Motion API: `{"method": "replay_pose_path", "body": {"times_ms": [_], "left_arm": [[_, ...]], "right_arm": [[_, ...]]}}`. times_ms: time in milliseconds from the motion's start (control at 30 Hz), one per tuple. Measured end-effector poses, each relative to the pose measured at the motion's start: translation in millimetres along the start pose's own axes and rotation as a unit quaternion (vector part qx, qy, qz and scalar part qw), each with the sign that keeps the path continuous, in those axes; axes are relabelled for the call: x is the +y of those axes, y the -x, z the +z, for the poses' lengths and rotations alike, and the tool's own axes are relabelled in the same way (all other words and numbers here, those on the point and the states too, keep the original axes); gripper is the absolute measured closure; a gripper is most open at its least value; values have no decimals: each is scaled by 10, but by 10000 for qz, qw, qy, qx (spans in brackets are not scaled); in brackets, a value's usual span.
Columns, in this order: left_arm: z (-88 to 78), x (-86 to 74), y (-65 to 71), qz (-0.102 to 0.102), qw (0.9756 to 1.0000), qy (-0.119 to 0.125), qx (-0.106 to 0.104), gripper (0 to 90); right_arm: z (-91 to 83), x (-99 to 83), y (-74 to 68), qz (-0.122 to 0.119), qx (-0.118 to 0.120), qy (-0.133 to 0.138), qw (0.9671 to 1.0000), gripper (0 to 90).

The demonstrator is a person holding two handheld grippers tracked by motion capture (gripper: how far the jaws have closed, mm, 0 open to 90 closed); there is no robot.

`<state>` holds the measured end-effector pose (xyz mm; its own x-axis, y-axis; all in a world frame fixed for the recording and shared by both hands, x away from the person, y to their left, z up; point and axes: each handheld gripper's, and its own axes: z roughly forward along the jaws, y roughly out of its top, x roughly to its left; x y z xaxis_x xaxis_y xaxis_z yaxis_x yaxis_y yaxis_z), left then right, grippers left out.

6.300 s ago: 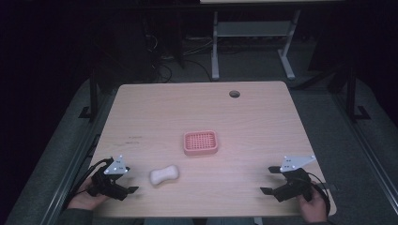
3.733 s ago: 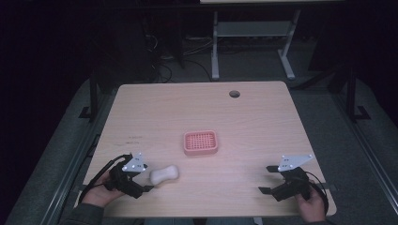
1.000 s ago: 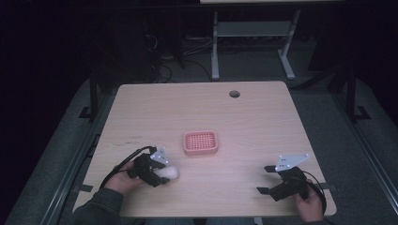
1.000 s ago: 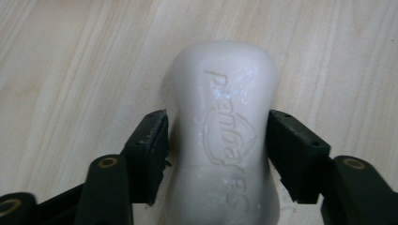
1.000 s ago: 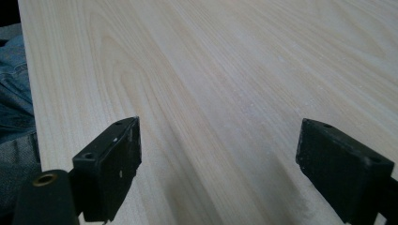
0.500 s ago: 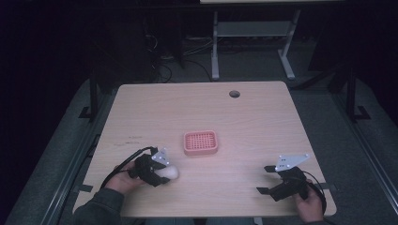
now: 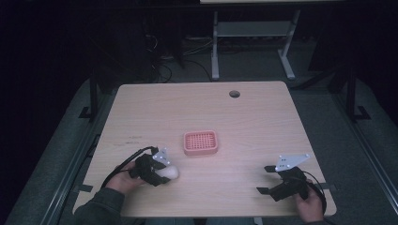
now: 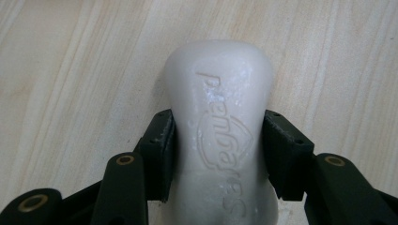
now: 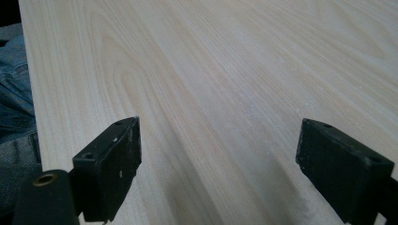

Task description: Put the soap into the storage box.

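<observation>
A white bar of soap [image 7: 169,173] [image 8: 220,126] with embossed lettering lies on the wooden table [image 7: 197,112] near its front left. My left gripper [image 7: 158,174] [image 8: 218,140] has just been closing and is now shut on the soap, both pads pressing its narrow waist. A pink perforated soap dish [image 7: 201,142] sits in the middle of the table, a little beyond and to the right of the soap. My right gripper [image 7: 266,180] [image 9: 218,164] rests near the front right edge, jaws wide apart with bare wood between them.
A round cable hole [image 7: 234,93] is near the table's far edge. A white desk frame [image 7: 248,37] stands on the floor behind. A cable [image 7: 123,164] loops from the left gripper over the table. The person's jeans [image 9: 14,93] lie past the near edge.
The left gripper slid right from the table's front left corner up to the soap and its jaws came together around it. The right gripper stayed where it was.
</observation>
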<state>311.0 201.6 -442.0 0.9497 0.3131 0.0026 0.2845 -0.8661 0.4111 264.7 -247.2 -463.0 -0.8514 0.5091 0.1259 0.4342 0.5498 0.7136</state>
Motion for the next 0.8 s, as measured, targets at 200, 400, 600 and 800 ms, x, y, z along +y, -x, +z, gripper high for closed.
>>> {"method": "replay_pose_path", "body": {"times_ms": [200, 400, 600, 800], "left_arm": [[-49, 22, -4, 15, 10000, 75, 15, 493], [-62, 51, -22, 60, 9999, 77, 32, 493], [-75, 93, -36, 61, 9999, 129, -11, 493], [-46, 116, -74, 30, 9998, 151, -111, 493]], "right_arm": [[-2, -2, -1, 6, -11, 3, 10000, 141], [-5, 0, -6, 5, -29, -2, 10000, 142], [-17, -16, 0, 70, -43, 16, 10000, 142], [-19, -29, 10, 65, -44, 36, 10000, 141]]}}
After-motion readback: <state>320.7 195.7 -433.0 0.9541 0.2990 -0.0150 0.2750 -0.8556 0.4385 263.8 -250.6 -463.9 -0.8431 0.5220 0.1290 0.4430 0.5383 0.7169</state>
